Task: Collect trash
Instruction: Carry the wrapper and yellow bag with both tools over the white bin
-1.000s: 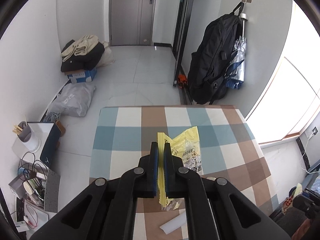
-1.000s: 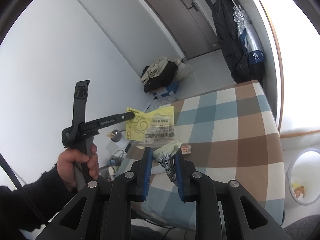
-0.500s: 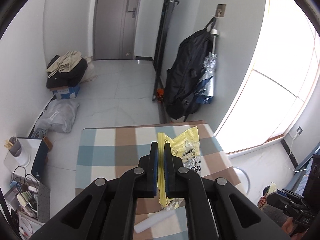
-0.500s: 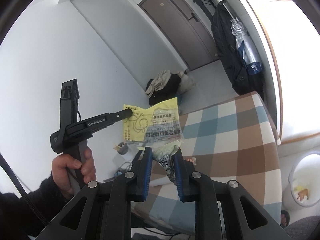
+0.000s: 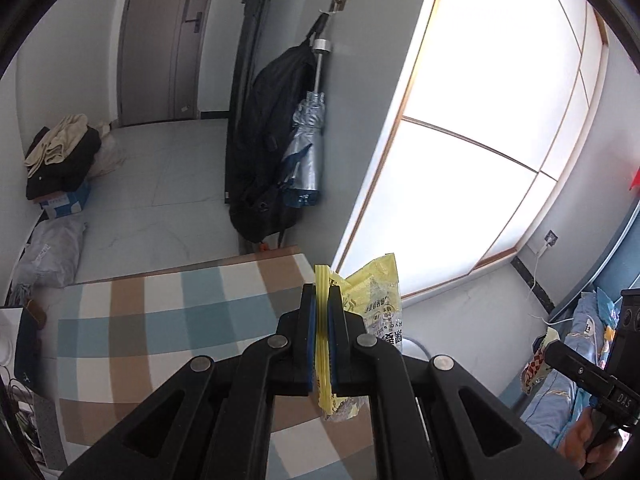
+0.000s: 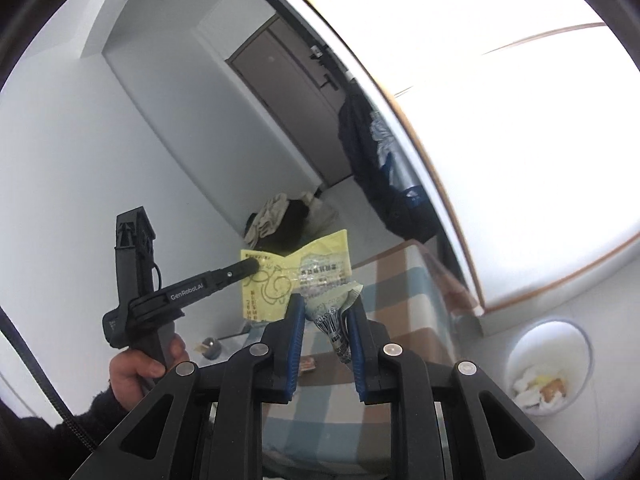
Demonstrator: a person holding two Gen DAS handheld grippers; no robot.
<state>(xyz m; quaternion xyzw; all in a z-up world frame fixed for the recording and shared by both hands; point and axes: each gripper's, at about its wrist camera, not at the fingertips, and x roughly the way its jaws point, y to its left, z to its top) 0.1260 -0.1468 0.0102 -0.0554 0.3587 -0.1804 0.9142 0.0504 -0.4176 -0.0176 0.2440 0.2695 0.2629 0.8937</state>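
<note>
Yellow wrapper [image 5: 376,300] pinched between left tool [image 5: 322,312] pads.

Home entryway, front door [image 5: 160,40], backpack [image 5: 264,152] & umbrella [image 5: 306,152] on wall hook, clothes pile [image 5: 60,156], checkered table [image 5: 168,320]

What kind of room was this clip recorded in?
Most likely a small home entryway or living room: a grey entrance door, a backpack and folded umbrella hanging from a wall hook, and a checked-cloth table.

Both grippers: black frames, silver screws, blue-padded fingers [image 6: 295,332]. Left gripper [image 6: 250,267] marked "GenRobot.AI". Left hand [image 6: 138,370]: bare skin, dark sleeve.
</note>
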